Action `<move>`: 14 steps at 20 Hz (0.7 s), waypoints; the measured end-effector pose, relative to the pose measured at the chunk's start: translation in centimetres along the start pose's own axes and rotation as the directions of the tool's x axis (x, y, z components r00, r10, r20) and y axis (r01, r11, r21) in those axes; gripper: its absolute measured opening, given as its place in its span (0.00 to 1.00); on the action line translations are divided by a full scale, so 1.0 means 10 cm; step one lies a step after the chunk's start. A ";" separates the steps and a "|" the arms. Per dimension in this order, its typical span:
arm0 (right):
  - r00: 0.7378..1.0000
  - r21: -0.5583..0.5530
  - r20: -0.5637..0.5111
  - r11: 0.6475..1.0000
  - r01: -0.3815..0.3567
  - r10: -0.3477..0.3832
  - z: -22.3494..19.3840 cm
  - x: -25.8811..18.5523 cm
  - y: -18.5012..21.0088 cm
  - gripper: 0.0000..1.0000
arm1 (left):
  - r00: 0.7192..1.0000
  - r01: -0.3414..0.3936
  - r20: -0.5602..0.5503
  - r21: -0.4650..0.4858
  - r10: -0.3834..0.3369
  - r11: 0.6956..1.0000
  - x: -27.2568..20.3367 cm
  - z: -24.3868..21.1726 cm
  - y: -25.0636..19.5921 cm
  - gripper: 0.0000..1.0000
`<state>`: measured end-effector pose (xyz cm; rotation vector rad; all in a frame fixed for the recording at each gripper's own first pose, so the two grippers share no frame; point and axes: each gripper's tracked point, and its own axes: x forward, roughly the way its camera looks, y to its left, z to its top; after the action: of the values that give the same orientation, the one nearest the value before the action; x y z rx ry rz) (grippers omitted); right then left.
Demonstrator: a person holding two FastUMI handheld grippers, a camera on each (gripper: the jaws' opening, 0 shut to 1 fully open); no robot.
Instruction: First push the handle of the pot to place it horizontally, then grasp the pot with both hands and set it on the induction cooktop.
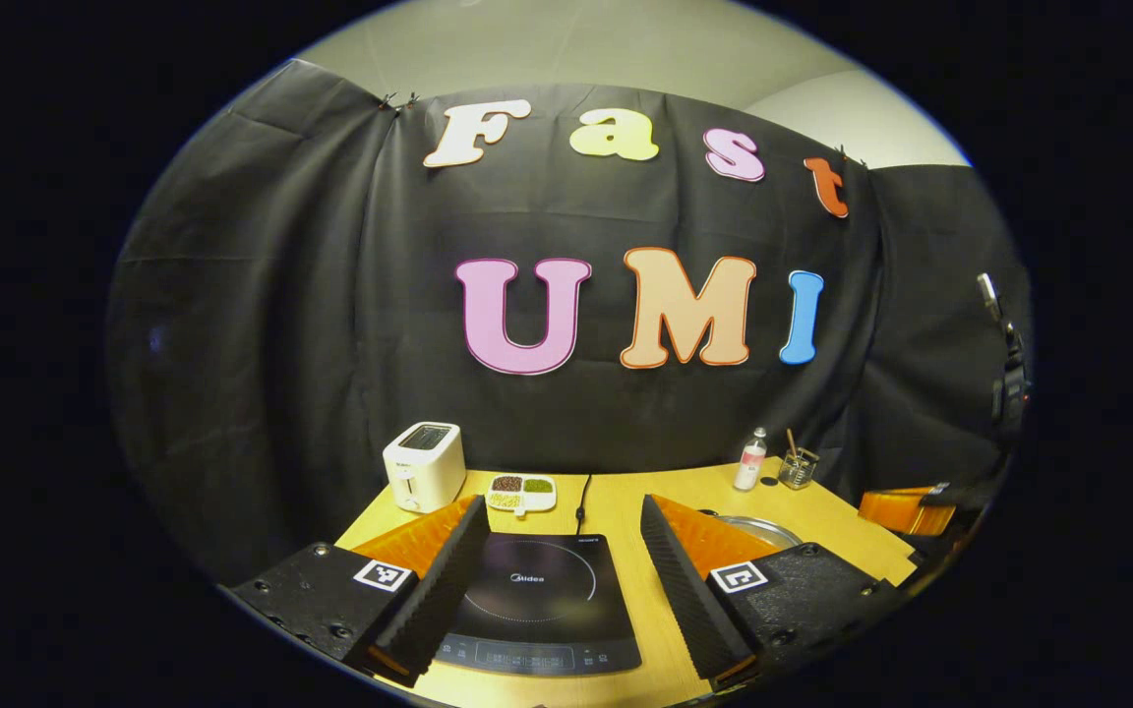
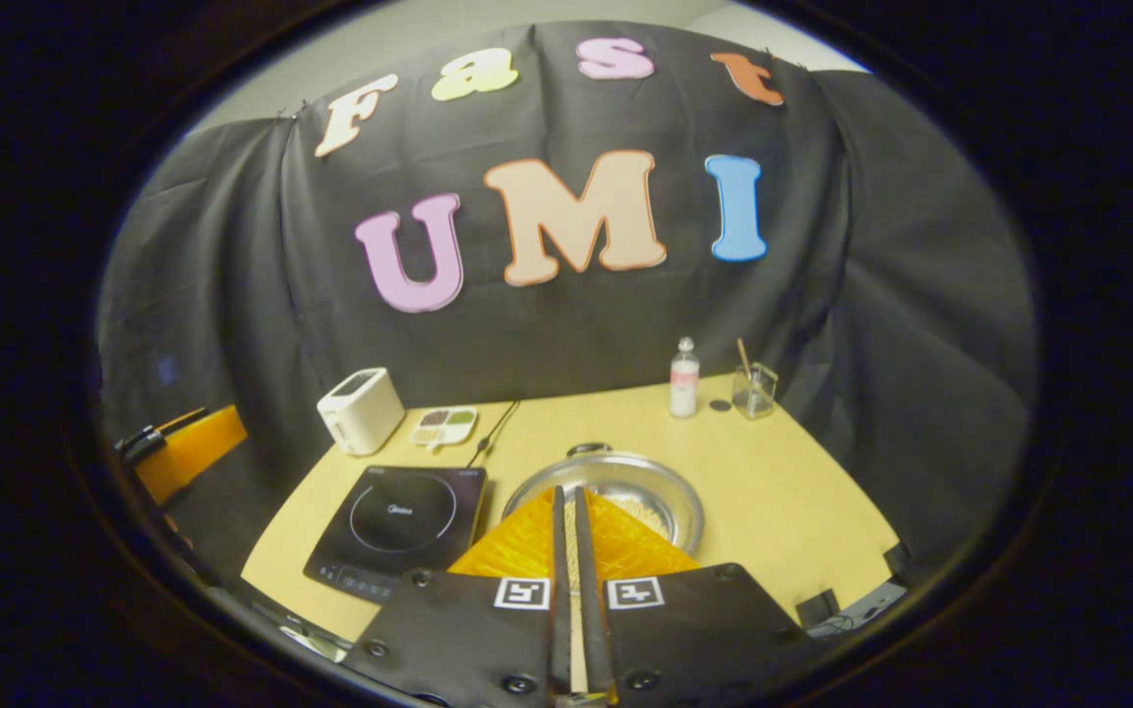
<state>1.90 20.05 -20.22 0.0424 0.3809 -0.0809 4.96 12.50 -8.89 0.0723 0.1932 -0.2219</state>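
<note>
Left claw gapes wide above the flat black induction cooktop; right claw, fingers nearly touching on nothing, hovers over the round steel pot at 3 o'clock of it.

You see a silver pot and black cooktop on the yellow tabletop. Your toaster is white.

One pot; one induction cooktop; one toaster; one bottle; one glass; one divided dish
</note>
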 end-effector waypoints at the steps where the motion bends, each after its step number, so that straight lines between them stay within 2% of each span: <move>1: 1.000 0.018 -0.029 1.000 -0.009 0.009 -0.12 0.04 0.04 0.07 | 1.000 -0.003 -0.009 0.002 0.003 1.000 0.01 -0.03 0.04 0.90; 2: 0.998 0.028 -0.063 0.999 -0.018 0.020 -0.25 0.06 0.06 0.07 | 1.000 -0.008 -0.017 0.003 0.008 1.000 0.02 -0.07 0.07 0.90; 3: 0.995 0.036 -0.101 0.999 -0.019 0.022 -0.39 0.10 0.08 0.03 | 1.000 -0.012 -0.025 0.003 0.012 1.000 0.04 -0.10 0.11 0.95; 5: 0.984 0.059 -0.177 0.998 -0.023 0.033 -0.66 0.19 0.09 0.08 | 0.999 -0.017 -0.041 0.000 0.017 1.000 0.05 -0.17 0.17 0.91; 6: 0.977 0.072 -0.210 0.997 -0.019 0.034 -0.78 0.22 0.09 0.08 | 0.999 -0.020 -0.048 0.000 0.020 1.000 0.06 -0.20 0.21 0.95; 8: 0.966 0.091 -0.255 0.996 -0.009 0.032 -0.97 0.29 0.08 0.08 | 0.998 -0.029 -0.061 0.001 0.029 1.000 0.09 -0.26 0.29 0.95; 9: 0.959 0.099 -0.280 0.995 -0.004 0.032 -1.05 0.32 0.08 0.08 | 0.997 -0.032 -0.070 0.001 0.032 0.999 0.10 -0.28 0.31 0.91; 10: 0.953 0.107 -0.301 0.994 0.002 0.030 -1.14 0.35 0.08 0.08 | 0.996 -0.034 -0.077 -0.001 0.033 0.999 0.10 -0.32 0.34 0.95; 11: 0.947 0.114 -0.319 0.993 0.009 0.028 -1.21 0.39 0.07 0.08 | 0.996 -0.033 -0.084 -0.003 0.033 0.999 0.11 -0.34 0.36 0.95; 12: 0.942 0.119 -0.335 0.993 0.015 0.026 -1.27 0.42 0.08 0.00 | 0.996 -0.031 -0.089 -0.005 0.030 1.000 0.11 -0.36 0.37 0.95; 14: 0.931 0.113 -0.364 0.993 0.032 0.012 -1.39 0.48 0.03 0.00 | 0.994 -0.026 -0.105 -0.006 0.025 1.000 0.13 -0.42 0.39 0.95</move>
<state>1.23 20.83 -34.94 0.1739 0.7491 -0.1060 6.33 16.41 -13.09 0.0792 0.2970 -0.1920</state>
